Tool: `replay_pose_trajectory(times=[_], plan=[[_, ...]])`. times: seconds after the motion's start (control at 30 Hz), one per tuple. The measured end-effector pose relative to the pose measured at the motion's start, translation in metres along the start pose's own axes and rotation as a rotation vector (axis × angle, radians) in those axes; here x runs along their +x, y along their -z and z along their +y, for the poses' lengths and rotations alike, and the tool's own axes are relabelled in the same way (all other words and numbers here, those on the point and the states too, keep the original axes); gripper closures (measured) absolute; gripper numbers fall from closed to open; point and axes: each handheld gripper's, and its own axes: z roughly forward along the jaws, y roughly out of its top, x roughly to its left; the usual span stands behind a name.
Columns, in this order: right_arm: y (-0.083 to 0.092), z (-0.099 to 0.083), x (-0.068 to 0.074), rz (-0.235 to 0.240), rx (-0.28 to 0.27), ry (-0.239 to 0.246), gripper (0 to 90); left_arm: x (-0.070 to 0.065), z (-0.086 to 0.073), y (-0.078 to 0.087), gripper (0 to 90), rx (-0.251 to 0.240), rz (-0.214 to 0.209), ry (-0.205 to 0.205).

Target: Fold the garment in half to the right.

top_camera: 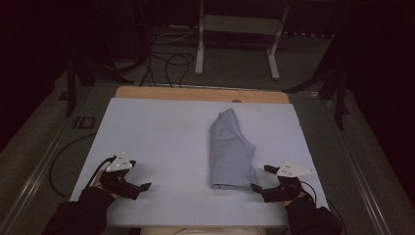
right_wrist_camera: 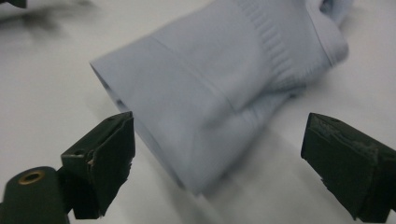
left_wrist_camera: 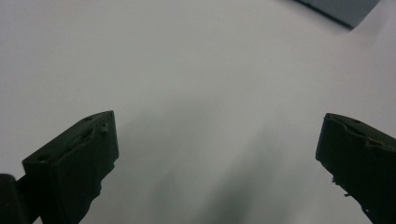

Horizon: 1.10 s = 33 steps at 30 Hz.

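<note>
Folded garment (right_wrist_camera: 219,93) ahead of right gripper (right_wrist_camera: 217,154) — jaws apart.

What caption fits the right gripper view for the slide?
Right gripper, fingers open, facing the folded light-blue garment on the white table.

A pale blue folded garment (top_camera: 230,152) with a ribbed band lies on a pale lavender-white sheet (top_camera: 161,142); at 12 o'clock a tan wooden table edge (top_camera: 195,93) shows. Black grippers carry grey plates; sleeves are black.
</note>
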Motion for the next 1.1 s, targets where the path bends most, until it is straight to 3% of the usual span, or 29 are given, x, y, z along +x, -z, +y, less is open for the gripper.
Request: replay_pose_trajectory(times=[0.2,0.3,0.43,0.53,0.7,0.87,1.1], plan=[[0.003,-0.009,-0.005,-0.069,0.023,0.004,10.0,0.011,-0.014,0.008,0.2,0.006,0.053,0.042],[0.003,-0.011,-0.009,-0.081,0.02,-0.007,10.0,0.014,-0.018,0.011,0.1,-0.005,0.065,0.065],[0.002,-0.012,-0.011,-0.083,0.006,-0.019,10.0,0.012,-0.02,0.009,0.2,-0.008,0.062,0.041],[-0.001,-0.013,-0.011,-0.088,0.03,-0.008,10.1,0.011,-0.019,0.007,0.2,0.001,0.063,0.036],[-0.004,-0.014,-0.011,-0.08,0.035,-0.013,10.1,0.009,-0.016,0.006,0.2,0.006,0.069,0.068],[-0.006,-0.015,-0.014,-0.08,0.043,-0.035,10.2,0.008,-0.016,0.004,0.2,0.006,0.081,0.069],[-0.005,-0.013,-0.012,-0.088,0.036,-0.031,10.2,0.009,-0.017,0.004,0.2,0.001,0.092,0.074]])
